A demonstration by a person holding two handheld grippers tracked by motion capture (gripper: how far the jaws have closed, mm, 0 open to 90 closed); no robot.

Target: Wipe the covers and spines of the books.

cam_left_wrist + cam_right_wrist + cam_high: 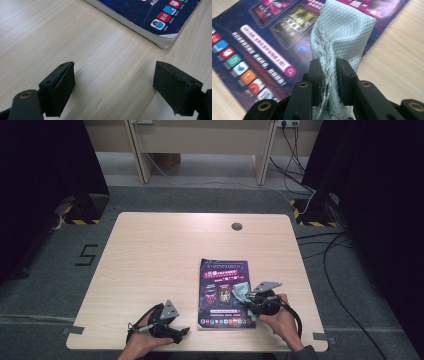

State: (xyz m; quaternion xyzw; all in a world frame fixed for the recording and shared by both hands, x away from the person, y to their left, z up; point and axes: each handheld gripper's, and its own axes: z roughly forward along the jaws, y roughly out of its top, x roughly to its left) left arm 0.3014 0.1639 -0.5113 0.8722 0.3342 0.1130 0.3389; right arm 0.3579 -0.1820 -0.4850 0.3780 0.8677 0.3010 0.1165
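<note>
A purple-covered book [223, 294] lies flat on the wooden table [160, 255], right of centre near the front. My right gripper [246, 296] is over the book's right side, shut on a pale grey-green cloth [240, 291]. In the right gripper view the jaws pinch the folded cloth [342, 32], which stands up over the book cover [252, 47]. My left gripper [181, 334] rests low at the table's front edge, left of the book. In the left gripper view its jaws stand wide open over bare wood, with the book's corner [160, 27] just ahead.
A round cable hole [237, 226] sits near the table's far edge. Cables [320, 245] trail on the floor to the right, and dark curtains flank both sides. A desk frame [200, 150] stands behind the table.
</note>
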